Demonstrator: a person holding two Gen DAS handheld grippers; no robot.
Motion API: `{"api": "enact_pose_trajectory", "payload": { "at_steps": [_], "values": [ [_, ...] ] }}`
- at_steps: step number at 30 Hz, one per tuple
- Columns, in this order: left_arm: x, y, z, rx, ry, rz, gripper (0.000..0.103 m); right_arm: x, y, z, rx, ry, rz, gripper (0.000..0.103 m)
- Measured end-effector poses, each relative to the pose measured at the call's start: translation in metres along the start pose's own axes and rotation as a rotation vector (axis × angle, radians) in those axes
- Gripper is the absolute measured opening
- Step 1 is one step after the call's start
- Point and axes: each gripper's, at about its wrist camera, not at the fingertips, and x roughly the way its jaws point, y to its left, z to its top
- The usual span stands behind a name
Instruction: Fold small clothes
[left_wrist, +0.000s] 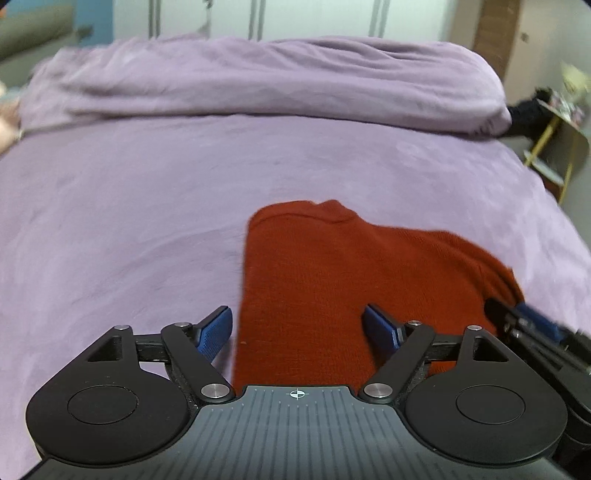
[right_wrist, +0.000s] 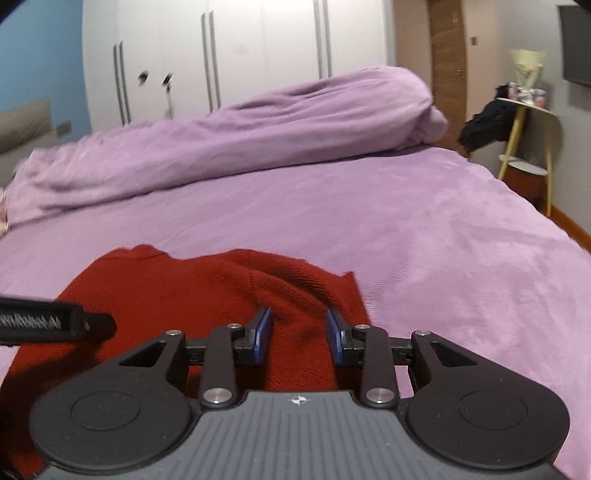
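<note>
A red knitted garment (left_wrist: 332, 280) lies partly folded on the purple bedspread (left_wrist: 129, 221). My left gripper (left_wrist: 297, 314) hovers over the garment's near left part, jaws wide open, its left blue pad beyond the cloth's left edge; nothing is pinched. In the right wrist view the same garment (right_wrist: 177, 295) shows a raised crease. My right gripper (right_wrist: 298, 314) stands over that crease with its jaws partly open, and the pads do not press the cloth. The right gripper's tip (left_wrist: 524, 321) shows at the garment's right edge in the left wrist view.
A rolled purple duvet (right_wrist: 258, 140) lies across the far side of the bed. White wardrobe doors (right_wrist: 221, 55) stand behind it. A small table with yellow legs (right_wrist: 524, 122) and a dark cloth (right_wrist: 484, 125) stand off the bed's right edge.
</note>
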Motion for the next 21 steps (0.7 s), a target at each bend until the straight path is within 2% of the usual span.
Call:
{"api": "enact_pose_trajectory", "payload": {
  "at_steps": [4,6,7,10,12,14,17,19,21],
  "values": [
    [0.006,-0.005,-0.004,0.008,-0.025,0.011,0.086,0.001,0.002,-0.007,-0.055,-0.04,-0.052,0.032],
    [0.009,-0.003,-0.006,-0.008,-0.024,0.006,0.087,0.005,-0.001,-0.005,-0.039,-0.032,-0.062,0.044],
    [0.009,-0.001,-0.007,-0.011,-0.026,0.004,0.088,0.006,-0.004,-0.005,-0.026,-0.024,-0.076,0.054],
    [0.01,0.002,-0.008,-0.021,-0.024,0.01,0.091,0.011,-0.018,-0.002,0.068,0.007,-0.059,0.063],
    [0.011,0.001,-0.007,-0.023,-0.024,0.014,0.092,0.012,-0.02,-0.001,0.081,0.018,-0.059,0.067],
    [0.008,0.003,-0.007,-0.031,-0.029,0.014,0.093,0.012,-0.018,0.0,0.072,0.029,-0.071,0.074],
    [-0.005,0.018,-0.005,-0.043,-0.014,-0.043,0.093,0.007,-0.022,0.008,0.098,0.089,-0.065,0.081],
    [-0.02,0.039,-0.004,-0.081,0.013,-0.097,0.093,-0.011,-0.035,0.01,0.153,0.13,-0.009,0.081],
    [-0.045,0.067,-0.015,-0.153,0.021,-0.182,0.093,-0.044,-0.05,-0.001,0.205,0.13,0.039,0.082]
  ]
}}
